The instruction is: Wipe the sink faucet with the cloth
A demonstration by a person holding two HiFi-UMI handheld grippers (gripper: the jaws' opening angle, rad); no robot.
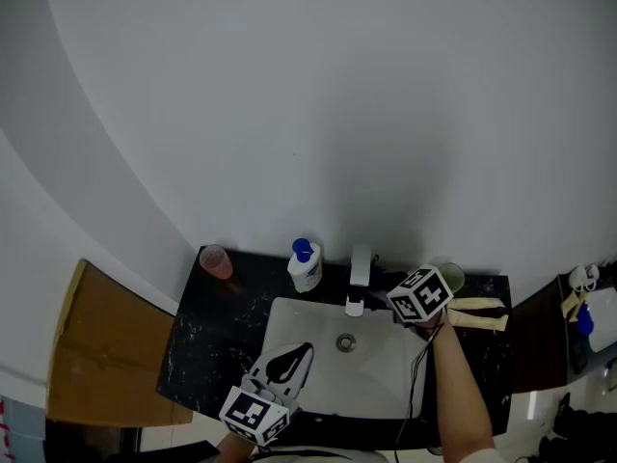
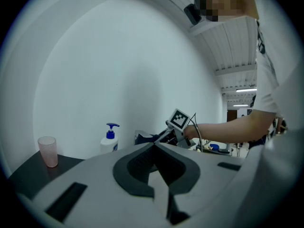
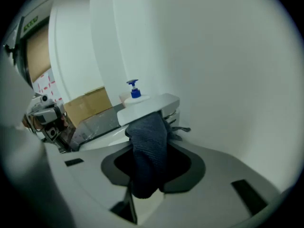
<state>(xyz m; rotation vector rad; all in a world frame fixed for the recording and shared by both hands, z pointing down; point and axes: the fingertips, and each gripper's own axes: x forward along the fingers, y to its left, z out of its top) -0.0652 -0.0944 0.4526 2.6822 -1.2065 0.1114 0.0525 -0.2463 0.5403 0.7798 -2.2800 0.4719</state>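
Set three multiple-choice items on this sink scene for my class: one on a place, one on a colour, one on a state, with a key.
1. Where does the pink cup stand?
A. in the basin
B. on the counter, left of the soap bottle
C. on the cardboard box

2. What colour is the soap bottle's pump?
A. blue
B. red
C. green

3. What do the fingers of the right gripper hold?
A. nothing
B. the cup
C. a dark cloth

Key:
1 B, the head view shows it at the counter's back left corner.
2 A, the pump is blue in every view.
3 C, the right gripper view shows the fingers shut on the cloth, which reaches up to the faucet.
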